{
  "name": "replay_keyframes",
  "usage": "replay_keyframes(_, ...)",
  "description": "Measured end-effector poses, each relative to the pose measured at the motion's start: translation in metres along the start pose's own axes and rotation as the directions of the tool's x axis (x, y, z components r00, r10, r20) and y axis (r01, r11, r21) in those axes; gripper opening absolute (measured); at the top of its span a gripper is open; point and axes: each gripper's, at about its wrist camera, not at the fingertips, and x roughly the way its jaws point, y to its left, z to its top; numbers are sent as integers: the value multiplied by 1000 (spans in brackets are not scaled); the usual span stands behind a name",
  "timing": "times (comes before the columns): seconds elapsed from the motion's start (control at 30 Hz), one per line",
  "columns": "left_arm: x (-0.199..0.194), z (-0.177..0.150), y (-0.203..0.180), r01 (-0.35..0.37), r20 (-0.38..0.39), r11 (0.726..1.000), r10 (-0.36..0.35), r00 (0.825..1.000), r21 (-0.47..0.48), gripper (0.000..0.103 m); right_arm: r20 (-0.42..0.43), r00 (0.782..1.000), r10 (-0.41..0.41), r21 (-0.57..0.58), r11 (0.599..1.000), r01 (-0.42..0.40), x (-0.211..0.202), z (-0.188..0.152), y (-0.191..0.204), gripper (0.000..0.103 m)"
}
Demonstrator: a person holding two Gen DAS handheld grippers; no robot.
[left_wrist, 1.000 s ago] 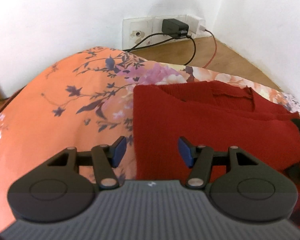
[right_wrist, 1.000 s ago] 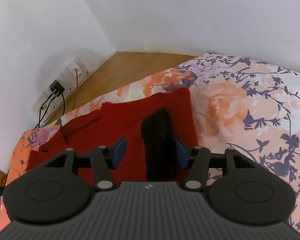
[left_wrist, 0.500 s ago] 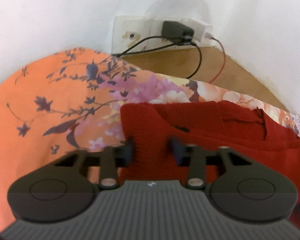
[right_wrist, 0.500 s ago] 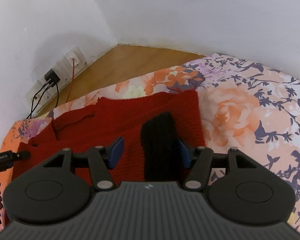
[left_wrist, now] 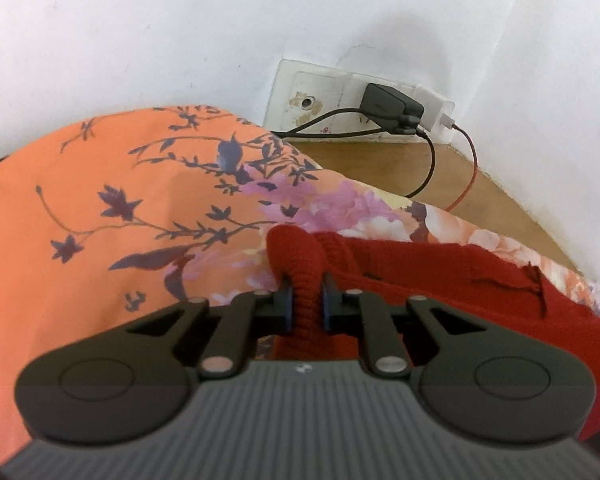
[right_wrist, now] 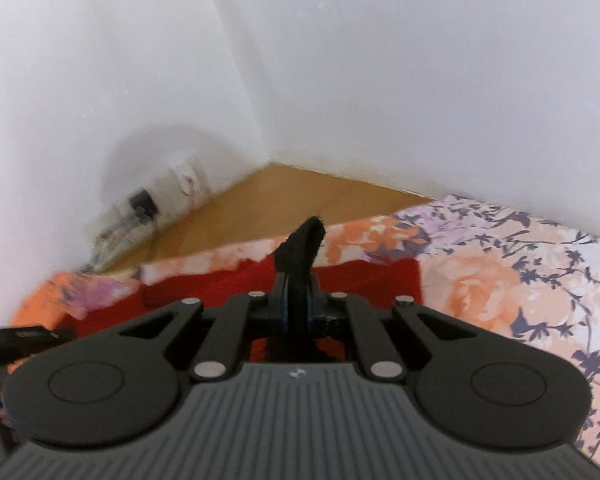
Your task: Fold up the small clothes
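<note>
The red knitted sweater [left_wrist: 440, 276] lies on the floral bedspread [left_wrist: 100, 216]. The left tongs [left_wrist: 306, 300] have just closed on its bunched corner; the right tongs [right_wrist: 298, 300] have just pinched its black cuff [right_wrist: 302, 248]. Grasping looks done; next, lift both evenly and fold.

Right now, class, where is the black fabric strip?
In the right wrist view, the black fabric strip is pinched in the right gripper, above the red knitted garment.

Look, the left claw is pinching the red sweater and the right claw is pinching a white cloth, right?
Not quite. The left claw is pinching the red sweater, but the cloth in the right claw is a black cloth, not white. The right wrist view shows it sticking up between the shut pads.
</note>
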Motion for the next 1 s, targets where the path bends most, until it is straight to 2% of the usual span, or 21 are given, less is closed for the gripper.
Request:
replay_keyframes(0.13,1,-2,-2,-20,4,999,20,1000,42,22,-123,989,-88,-1,996,88,38,-18,-9,8)
replay_keyframes(0.23,1,-2,0,-23,-8,999,24,1000,33,28,-113,989,-96,-7,995,95,44,-28,-12,10)
replay_keyframes(0.3,-2,0,2,-28,-23,999,28,999,16,34,-119,988,-99,-29,995,97,43,-28,-8,17)
replay_keyframes(0.37,-6,2,3,-34,-37,999,34,999,1,43,-134,987,-85,-17,996,84,41,-24,-8,36)
replay_keyframes(0.4,-9,2,4,-39,-46,999,38,998,-7,45,-140,987,-77,4,997,78,37,-23,-8,43)
replay_keyframes(0.47,-17,3,4,-41,-59,999,40,997,-14,48,-133,990,-49,29,998,53,29,-21,-8,64)
replay_keyframes(0.5,-22,3,4,-38,-65,999,37,997,-13,48,-122,992,-43,29,998,46,23,-19,-6,67)
replay_keyframes(0.8,-75,-4,4,-21,-133,999,27,991,40,49,-90,996,-3,9,1000,4,-33,-27,12,79)
replay_keyframes(0.87,-84,-8,9,-34,-159,999,39,987,38,49,-94,996,6,17,1000,-4,-44,-31,15,81)
replay_keyframes(1.0,-102,-15,19,-14,-187,999,20,982,36,49,-105,994,4,49,999,1,-70,-46,19,83)
